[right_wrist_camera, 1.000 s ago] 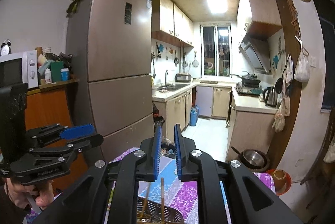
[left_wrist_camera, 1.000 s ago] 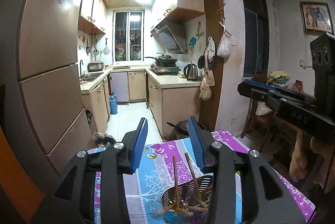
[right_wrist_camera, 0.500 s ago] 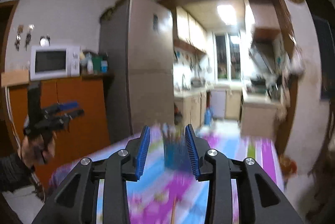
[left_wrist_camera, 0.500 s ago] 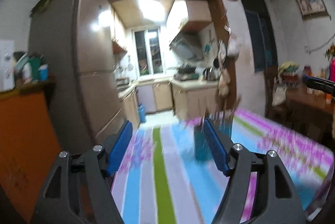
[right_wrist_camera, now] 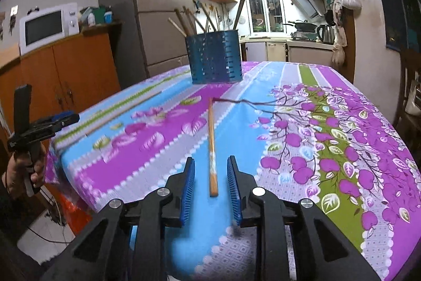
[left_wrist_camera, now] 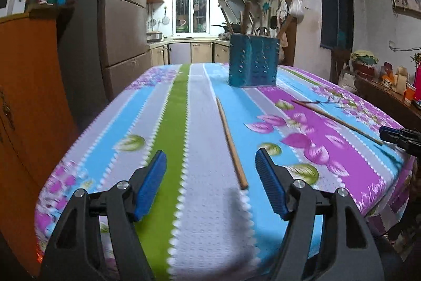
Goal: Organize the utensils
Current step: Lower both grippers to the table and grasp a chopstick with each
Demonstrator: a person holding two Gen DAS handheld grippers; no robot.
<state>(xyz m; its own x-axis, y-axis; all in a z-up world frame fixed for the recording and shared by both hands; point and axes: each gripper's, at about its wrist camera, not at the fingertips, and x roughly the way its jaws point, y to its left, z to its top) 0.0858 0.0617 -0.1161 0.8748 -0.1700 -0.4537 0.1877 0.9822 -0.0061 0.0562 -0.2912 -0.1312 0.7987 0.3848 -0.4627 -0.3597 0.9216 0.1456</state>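
A blue perforated utensil holder with several wooden utensils stands at the far side of the flowered tablecloth; it also shows in the right wrist view. One wooden chopstick lies just ahead of my open, empty left gripper. A second chopstick lies to the right, near the right gripper's fingertips. In the right wrist view that chopstick lies with its near end between the pads of my open right gripper. The left gripper shows at the table's left edge.
An orange cabinet with a microwave stands left of the table, then a tall fridge. A kitchen lies beyond the table. A dark side table with clutter stands at the right.
Both grippers have dropped from above the holder to low over the table's near edges. Both have opened wider. Two chopsticks now lie on the cloth in front of them.
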